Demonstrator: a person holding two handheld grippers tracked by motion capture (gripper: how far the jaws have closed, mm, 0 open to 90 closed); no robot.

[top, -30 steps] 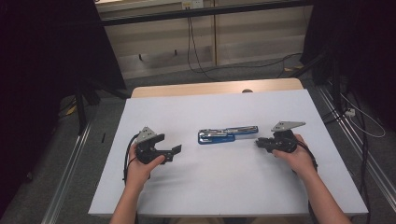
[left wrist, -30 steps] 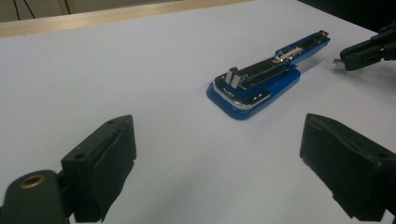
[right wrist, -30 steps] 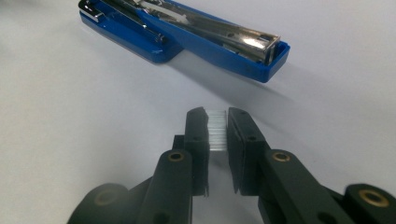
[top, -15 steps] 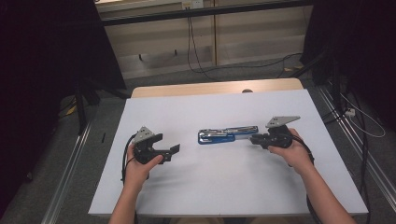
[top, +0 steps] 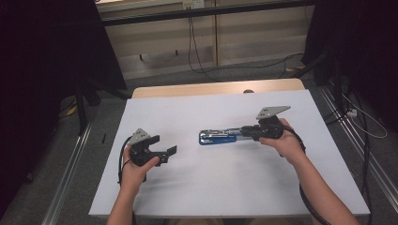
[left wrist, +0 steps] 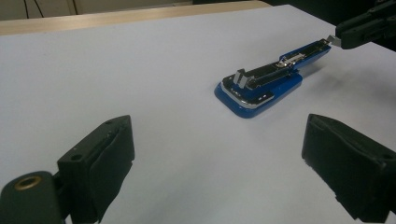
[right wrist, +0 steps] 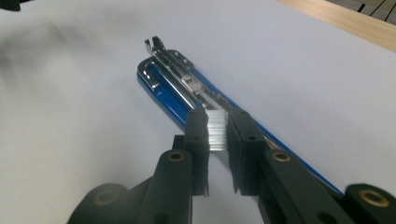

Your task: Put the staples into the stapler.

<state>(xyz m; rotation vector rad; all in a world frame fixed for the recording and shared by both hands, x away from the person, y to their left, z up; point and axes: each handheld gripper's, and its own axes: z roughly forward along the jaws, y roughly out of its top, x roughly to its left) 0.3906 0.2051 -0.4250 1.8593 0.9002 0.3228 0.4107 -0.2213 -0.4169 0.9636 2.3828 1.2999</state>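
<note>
The blue stapler (top: 220,136) lies opened out flat near the middle of the white table (top: 211,187), its metal staple channel facing up. The right gripper (right wrist: 217,130) is closed on a strip of staples (right wrist: 216,128), the silver strip pinched between its two black jaws directly above the rear half of the channel. The left gripper (top: 165,152) rests on the table well to the left of the stapler, jaws wide apart with nothing between them, pointed toward the stapler's front end.

Compared with one second ago, the right gripper has travelled leftward from a position just beyond the stapler's tail to a position over its rear half. The jaw spacing is unchanged, so the grip on the strip appears secure. The left gripper has held its place.

Judgement: the work in hand is loading the stapler, and the carry phase is complete. The next move calls for aligning the strip lengthwise with the channel and lowering it in. A tilted strip may jam on the channel wall or break apart.
</note>
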